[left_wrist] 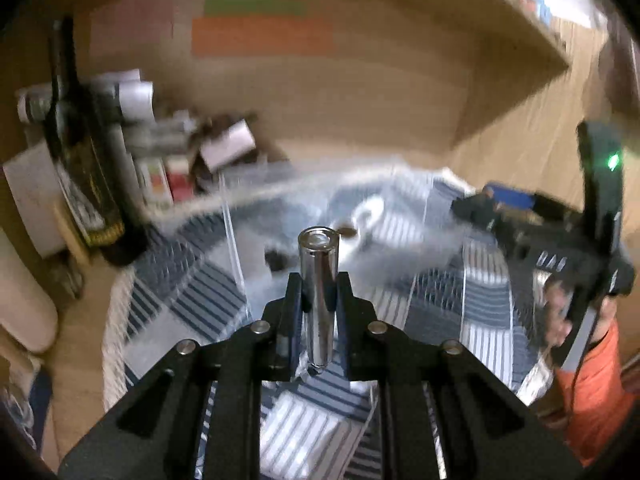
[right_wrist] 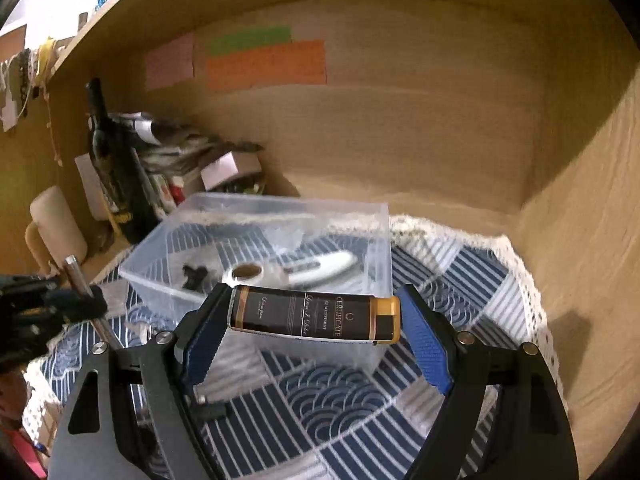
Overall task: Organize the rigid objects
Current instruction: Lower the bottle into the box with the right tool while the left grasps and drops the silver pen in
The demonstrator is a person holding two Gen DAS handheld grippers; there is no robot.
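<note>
My left gripper (left_wrist: 318,288) is shut on a shiny metal cylinder (left_wrist: 319,280) that stands upright between the pads, above a clear plastic box (left_wrist: 320,200). The cylinder also shows in the right wrist view (right_wrist: 78,276). My right gripper (right_wrist: 316,316) is shut end to end on a dark brown and gold flat case (right_wrist: 314,314) printed "CERTIFICATE", held level just in front of the clear box (right_wrist: 376,224). Inside the box lie a white oblong device (right_wrist: 328,266), a ring-shaped piece (right_wrist: 246,272) and a small black part (right_wrist: 194,274).
A blue and white patterned cloth (right_wrist: 320,400) with a lace edge covers the wooden shelf floor. A dark bottle (right_wrist: 110,160), stacked papers and small boxes (right_wrist: 224,168) stand at the back left. Coloured paper notes (right_wrist: 266,64) hang on the back wall. A wooden side wall (right_wrist: 580,240) is at right.
</note>
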